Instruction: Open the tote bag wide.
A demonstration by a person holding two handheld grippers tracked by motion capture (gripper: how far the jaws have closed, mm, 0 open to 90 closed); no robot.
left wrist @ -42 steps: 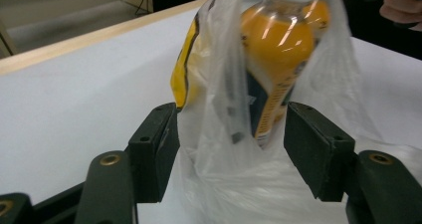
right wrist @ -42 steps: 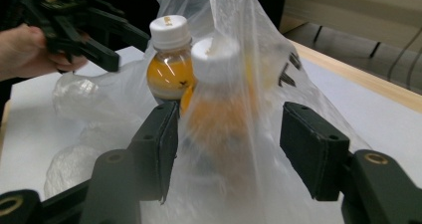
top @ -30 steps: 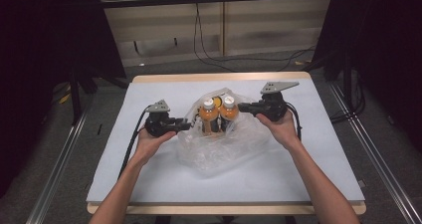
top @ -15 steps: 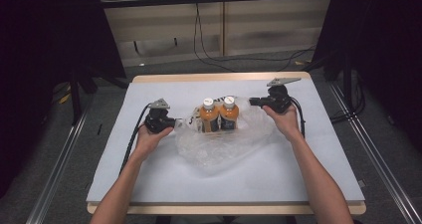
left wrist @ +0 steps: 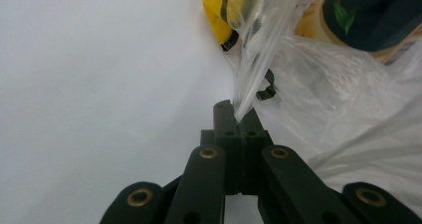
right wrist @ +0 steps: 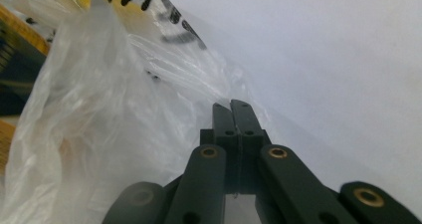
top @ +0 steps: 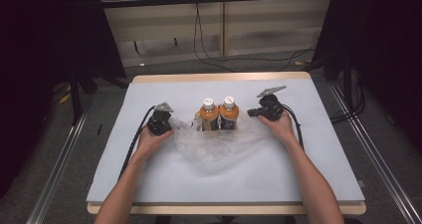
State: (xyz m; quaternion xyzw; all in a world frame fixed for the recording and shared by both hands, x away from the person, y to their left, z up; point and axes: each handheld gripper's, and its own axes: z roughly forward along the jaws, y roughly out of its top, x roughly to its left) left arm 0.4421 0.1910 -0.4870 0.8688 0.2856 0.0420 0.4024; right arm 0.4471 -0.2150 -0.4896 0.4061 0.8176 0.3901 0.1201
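Two orange bottles [top: 209, 116] [top: 229, 114] with white caps stand upright side by side at the table's middle, inside a clear plastic bag [top: 219, 147] that spreads toward me. My left gripper [top: 171, 126] lies low at the bag's left edge. Its jaws are shut, with a strip of bag film [left wrist: 249, 84] pinched at the tips of the left gripper [left wrist: 238, 113]. My right gripper [top: 251, 113] sits at the bag's right edge, shut on the film. In the right gripper view the bag [right wrist: 114, 129] bunches left of my right gripper [right wrist: 232, 107].
The white table top [top: 323, 154] has bare room in front of and beside the bag. Black cables [top: 133, 144] trail from both grippers along the forearms. Metal rails [top: 59, 164] run along the floor on both sides, and dark curtains stand left and right.
Both hands have moved down and apart, pulling the bag's mouth wide. The bag, bunched around the bottles before, has spread flat and the bottles now stand on the table.
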